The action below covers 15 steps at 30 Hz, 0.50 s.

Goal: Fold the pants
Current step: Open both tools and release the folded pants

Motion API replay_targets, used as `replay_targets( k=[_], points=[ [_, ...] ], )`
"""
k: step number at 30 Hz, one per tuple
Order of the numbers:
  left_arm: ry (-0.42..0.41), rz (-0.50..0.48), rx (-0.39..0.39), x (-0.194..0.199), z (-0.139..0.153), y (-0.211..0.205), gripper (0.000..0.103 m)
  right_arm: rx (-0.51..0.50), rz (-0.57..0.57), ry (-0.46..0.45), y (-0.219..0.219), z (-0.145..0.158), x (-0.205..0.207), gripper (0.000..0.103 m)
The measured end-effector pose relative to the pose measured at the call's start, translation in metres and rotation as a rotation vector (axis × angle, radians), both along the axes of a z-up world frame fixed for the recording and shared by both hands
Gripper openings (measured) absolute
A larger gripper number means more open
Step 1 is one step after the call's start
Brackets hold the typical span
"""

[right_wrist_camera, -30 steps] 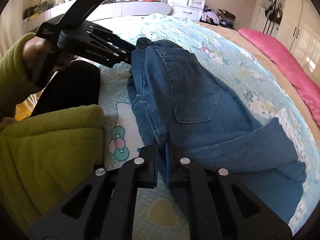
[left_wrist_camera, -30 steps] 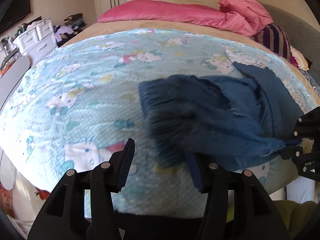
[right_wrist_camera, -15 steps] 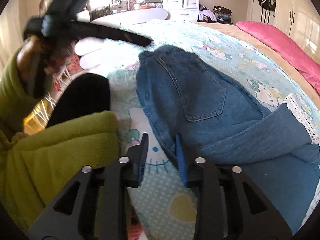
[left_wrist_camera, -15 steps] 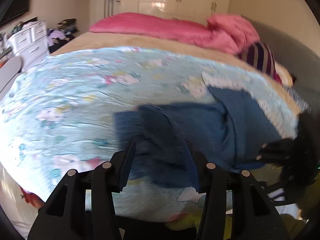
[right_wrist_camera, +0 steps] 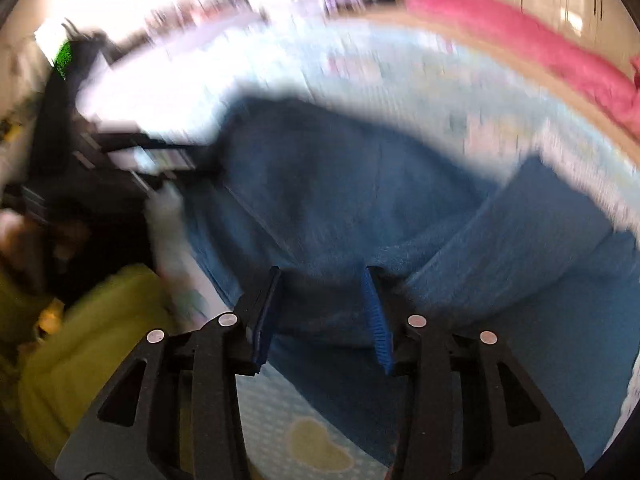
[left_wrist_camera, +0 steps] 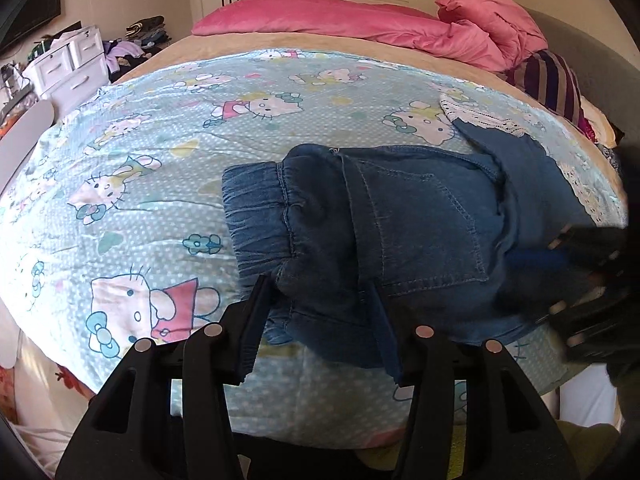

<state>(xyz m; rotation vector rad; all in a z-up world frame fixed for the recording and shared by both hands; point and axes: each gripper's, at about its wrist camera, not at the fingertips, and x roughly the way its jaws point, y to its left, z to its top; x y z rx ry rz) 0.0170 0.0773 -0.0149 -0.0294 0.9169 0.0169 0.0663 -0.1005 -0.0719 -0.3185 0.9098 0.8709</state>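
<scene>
Blue denim pants (left_wrist_camera: 420, 220) lie folded on the bed, elastic waistband (left_wrist_camera: 260, 208) to the left and back pocket facing up. One leg with a white lace hem (left_wrist_camera: 516, 128) runs off to the upper right. My left gripper (left_wrist_camera: 320, 292) hangs over the near waistband corner; its jaws are opening, with denim lying loose between the fingers. My right gripper (right_wrist_camera: 324, 276) is over the seat of the pants (right_wrist_camera: 340, 184) in a blurred view. Its jaws are opening too, with cloth beneath them and not pinched. It also shows as a dark blur, the right gripper (left_wrist_camera: 580, 272).
The pants rest on a pale blue cartoon-cat sheet (left_wrist_camera: 160, 160) near the bed's front edge. A pink duvet (left_wrist_camera: 360, 24) and a striped pillow (left_wrist_camera: 556, 80) lie at the far end. White drawers (left_wrist_camera: 68, 64) stand at the left. A person's green sleeve (right_wrist_camera: 80, 340) is close by.
The right gripper, shut on the pants' edge a second ago, has let go and rolled while shifting over the denim. The left gripper has slid over the waistband corner.
</scene>
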Motion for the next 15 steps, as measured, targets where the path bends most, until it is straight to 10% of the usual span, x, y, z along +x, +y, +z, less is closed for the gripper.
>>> replay_targets(
  k=[15],
  points=[
    [-0.226, 0.087, -0.053, -0.024, 0.063, 0.014, 0.081, 0.129, -0.232, -0.114, -0.082, 0.060, 0.034, 0.067]
  ],
)
